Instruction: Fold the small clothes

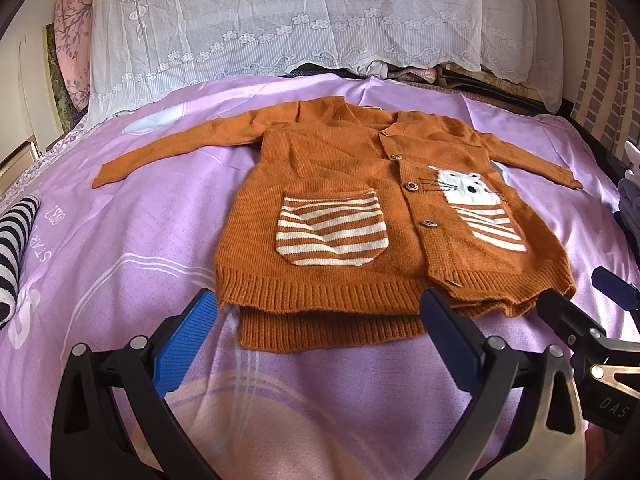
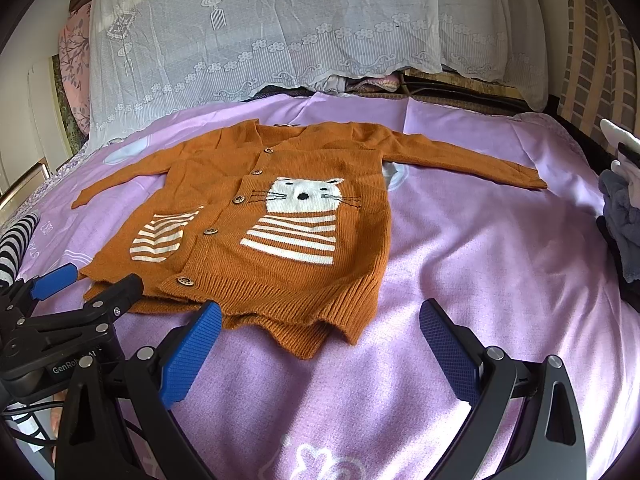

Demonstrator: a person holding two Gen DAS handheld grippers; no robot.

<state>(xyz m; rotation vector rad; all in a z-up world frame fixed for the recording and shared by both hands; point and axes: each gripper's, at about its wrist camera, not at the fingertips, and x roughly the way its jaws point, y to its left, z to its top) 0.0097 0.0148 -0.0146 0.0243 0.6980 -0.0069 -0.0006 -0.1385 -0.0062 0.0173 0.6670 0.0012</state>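
**Ana:** Judging from how it lies, the orange cardigan has not been folded at all. It is spread flat, front up and buttoned, on the lilac bedspread, with both sleeves stretched out to the sides and the ribbed hem nearest the cameras.

**Ben:** So everything is left to do?

**Ana:** Nearly. It looks smoothed and laid out ready, which is the preparation. The sleeves have yet to come in across the body and the hem has yet to go up toward the collar.

**Ben:** And the tools?

**Ana:** The left tool is spread wide with nothing between its blue pads; it sits low at the hem, its tips close to the ribbing. The right tool is equally wide and empty, just off the hem's right corner, one pad close to the knit and the other over bare bedspread.

**Ben:** Any basket or box for finished pieces?

**Ana:** None shows. The only pouches are the cardigan's own: a striped pocket on one side, which looks flat and empty, and the cat patch above stripes on the other. Loose cloth sits at the edges instead: a black-and-white striped piece on the left, and grey and white garments on the right. Whether those are folded cannot be told.
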